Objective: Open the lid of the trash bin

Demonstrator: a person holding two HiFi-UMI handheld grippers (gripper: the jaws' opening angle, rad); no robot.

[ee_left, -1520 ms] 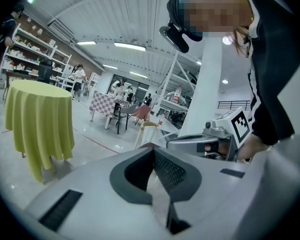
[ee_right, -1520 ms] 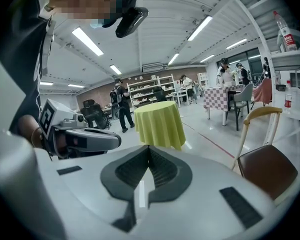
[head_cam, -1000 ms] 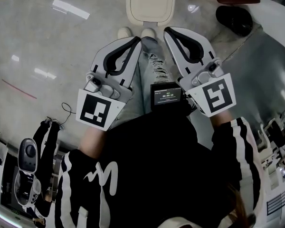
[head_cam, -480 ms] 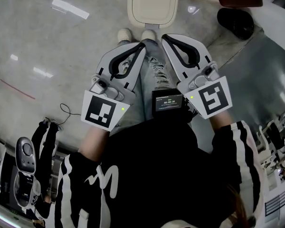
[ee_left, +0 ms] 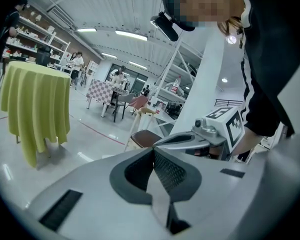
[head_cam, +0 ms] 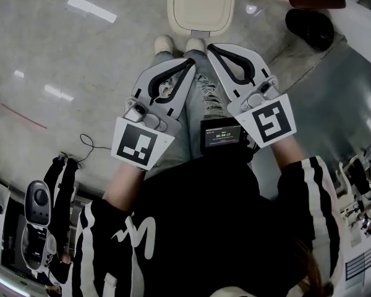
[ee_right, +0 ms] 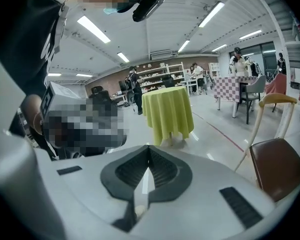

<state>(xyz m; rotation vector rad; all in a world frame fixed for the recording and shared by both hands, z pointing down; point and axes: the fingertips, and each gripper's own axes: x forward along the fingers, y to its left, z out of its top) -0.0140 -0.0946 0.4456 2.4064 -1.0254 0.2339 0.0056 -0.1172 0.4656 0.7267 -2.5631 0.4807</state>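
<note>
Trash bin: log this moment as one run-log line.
trash bin lid: down | left gripper: shut, empty, short of lid | right gripper: shut, empty, short of lid | contact: none

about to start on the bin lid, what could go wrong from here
The left hand-held gripper and right hand-held gripper are both shut and empty; pushed at the closed trash bin lid like that, they may just slip off. The whole thing might also slide on the glossy floor.
</note>
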